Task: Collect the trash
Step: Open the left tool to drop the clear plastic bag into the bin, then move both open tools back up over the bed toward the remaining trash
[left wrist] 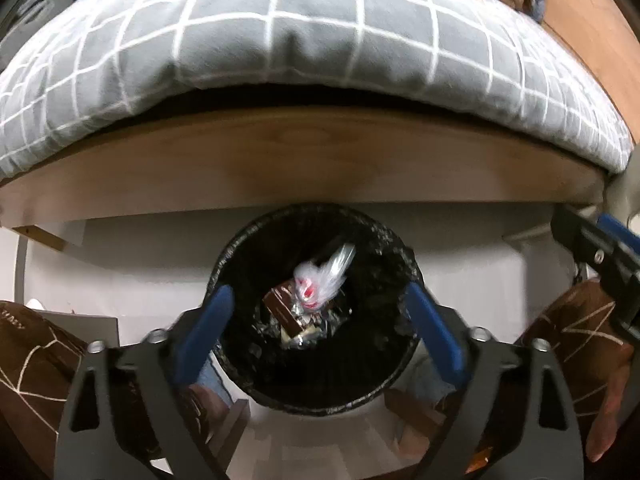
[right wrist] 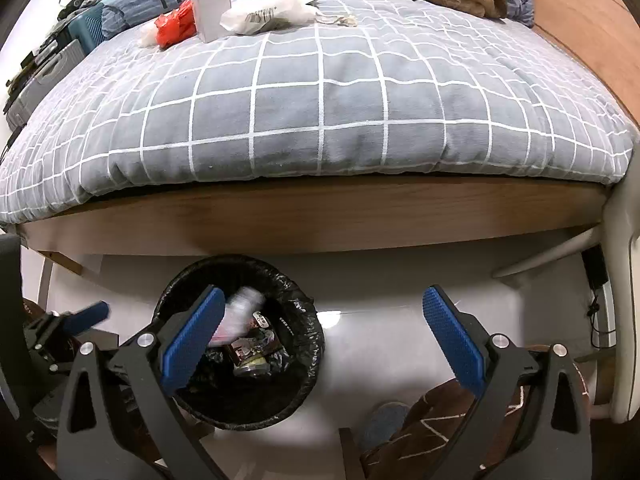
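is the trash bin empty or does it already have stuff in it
Not empty. The black-lined trash bin holds a clear plastic bag, a brown wrapper and other scraps, all low inside, well below the rim.

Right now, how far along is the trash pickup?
Partly done. Wrappers and a clear plastic bag already sit in the black bin. Both the left gripper and right gripper are open, holding nothing. Left: red wrapper, white box and white bag on the bed.

Blurred: the clear plastic bag (right wrist: 240, 312) over your bin (right wrist: 304, 344), its contents unreadable. Cut off at nine o'clock: the left gripper (right wrist: 72, 320). Too small to read: the white wrapper (right wrist: 268, 12) print at twelve o'clock.
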A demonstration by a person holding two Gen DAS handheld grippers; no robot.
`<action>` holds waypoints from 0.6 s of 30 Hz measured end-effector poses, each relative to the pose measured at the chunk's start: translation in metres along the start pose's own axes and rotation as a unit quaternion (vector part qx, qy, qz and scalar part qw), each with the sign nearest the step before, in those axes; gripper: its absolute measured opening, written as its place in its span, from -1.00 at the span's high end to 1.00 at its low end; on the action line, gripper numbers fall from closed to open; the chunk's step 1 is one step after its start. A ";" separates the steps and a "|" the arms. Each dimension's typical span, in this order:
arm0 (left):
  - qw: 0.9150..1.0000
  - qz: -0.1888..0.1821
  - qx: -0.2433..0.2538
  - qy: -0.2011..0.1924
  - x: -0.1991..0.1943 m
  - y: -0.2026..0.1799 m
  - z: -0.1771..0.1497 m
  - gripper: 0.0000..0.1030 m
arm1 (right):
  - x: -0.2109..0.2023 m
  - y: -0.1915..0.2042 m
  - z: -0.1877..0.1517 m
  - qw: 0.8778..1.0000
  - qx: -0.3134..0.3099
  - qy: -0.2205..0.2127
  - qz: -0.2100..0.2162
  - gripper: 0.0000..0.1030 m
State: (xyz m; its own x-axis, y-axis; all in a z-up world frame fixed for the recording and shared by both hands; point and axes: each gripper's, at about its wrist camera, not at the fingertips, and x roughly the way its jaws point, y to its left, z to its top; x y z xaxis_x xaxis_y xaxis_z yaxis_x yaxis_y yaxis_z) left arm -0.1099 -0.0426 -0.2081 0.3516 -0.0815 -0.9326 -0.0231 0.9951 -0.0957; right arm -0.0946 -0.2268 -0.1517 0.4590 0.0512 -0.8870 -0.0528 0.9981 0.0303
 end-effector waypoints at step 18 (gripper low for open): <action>0.997 0.027 -0.010 -0.078 -0.075 0.026 0.024 -0.89 | -0.032 0.010 0.019 0.999 -0.009 -0.032 0.008 -0.85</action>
State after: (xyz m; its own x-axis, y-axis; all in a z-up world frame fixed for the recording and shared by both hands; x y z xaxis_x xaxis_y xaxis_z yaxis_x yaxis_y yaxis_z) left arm -0.1141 -0.0089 -0.1321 0.4908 -0.0166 -0.8711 -0.0637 0.9965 -0.0549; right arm -0.0926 -0.2181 -0.1146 0.5145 0.0695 -0.8547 -0.0758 0.9965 0.0354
